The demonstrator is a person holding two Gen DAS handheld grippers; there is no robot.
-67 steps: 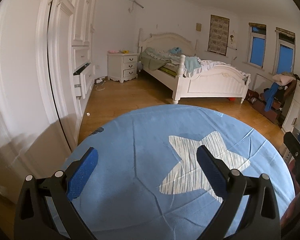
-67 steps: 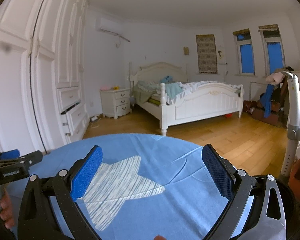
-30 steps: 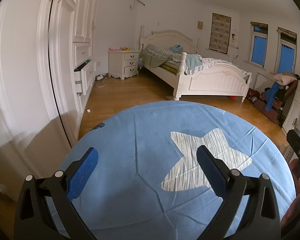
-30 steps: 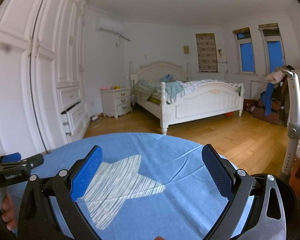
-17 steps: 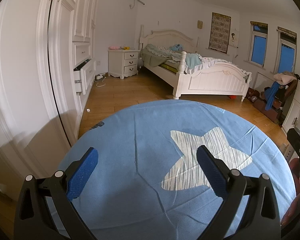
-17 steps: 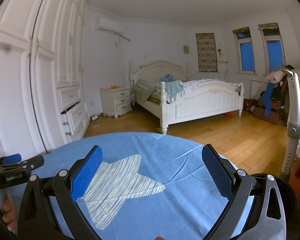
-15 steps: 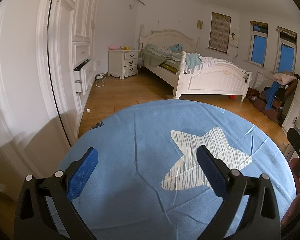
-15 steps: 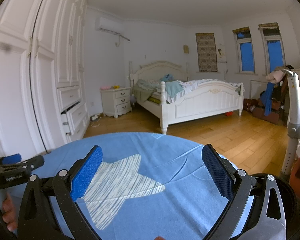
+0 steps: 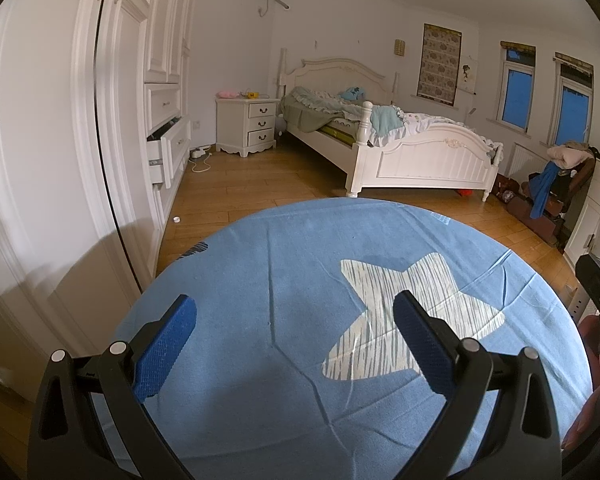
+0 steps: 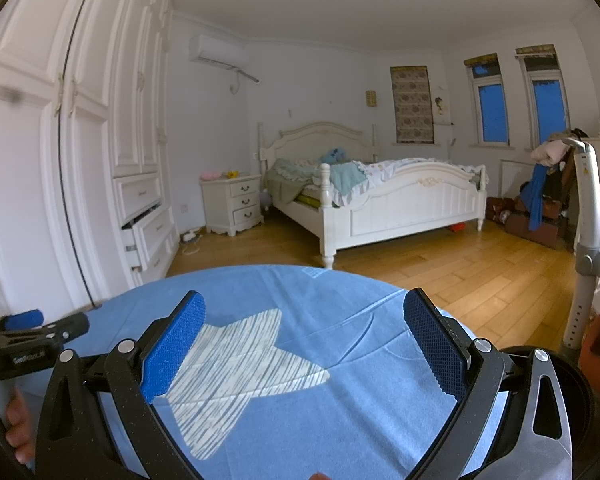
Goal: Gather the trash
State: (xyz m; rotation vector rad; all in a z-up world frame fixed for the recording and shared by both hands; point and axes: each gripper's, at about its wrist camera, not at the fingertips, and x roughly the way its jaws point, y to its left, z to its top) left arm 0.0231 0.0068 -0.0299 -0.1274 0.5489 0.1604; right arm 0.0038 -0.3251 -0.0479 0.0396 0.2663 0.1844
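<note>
Two grippers side by side above a round surface (image 9: 260, 280) draped in blue cloth, a pale striped star (image 9: 412, 312) printed on it. Left gripper (image 9: 296, 302) with fingers spread wide, nothing between the blue pads, hovering over the left half of the cloth with the right finger across one arm of the star. Right gripper (image 10: 304, 299) likewise spread and empty-handed, the star showing between and beneath its fingers. Seen from the right wrist, a hand (image 10: 16, 428) wrapped around the left gripper's handle at the lower left edge.

Nothing but creases on the cloth itself. As for trash, only one likely candidate: a small white bit (image 9: 175, 219) lying on the wooden floor (image 9: 260, 188), just beside the foot of the white wardrobe (image 9: 60, 140) and well apart from both grippers; too small to tell what it is. Also something red (image 9: 464, 192) on the floor under the foot end of the bed (image 9: 420, 156), unclear as well.

Along the left wall, the wardrobe with one drawer (image 9: 164, 152) pulled partly out. Beyond it a white nightstand (image 9: 256, 128) between wardrobe and bed, small pink and yellow items on top. Bed unmade, with rumpled green and light blue bedding. Clothes heaped on furniture at the far right.
</note>
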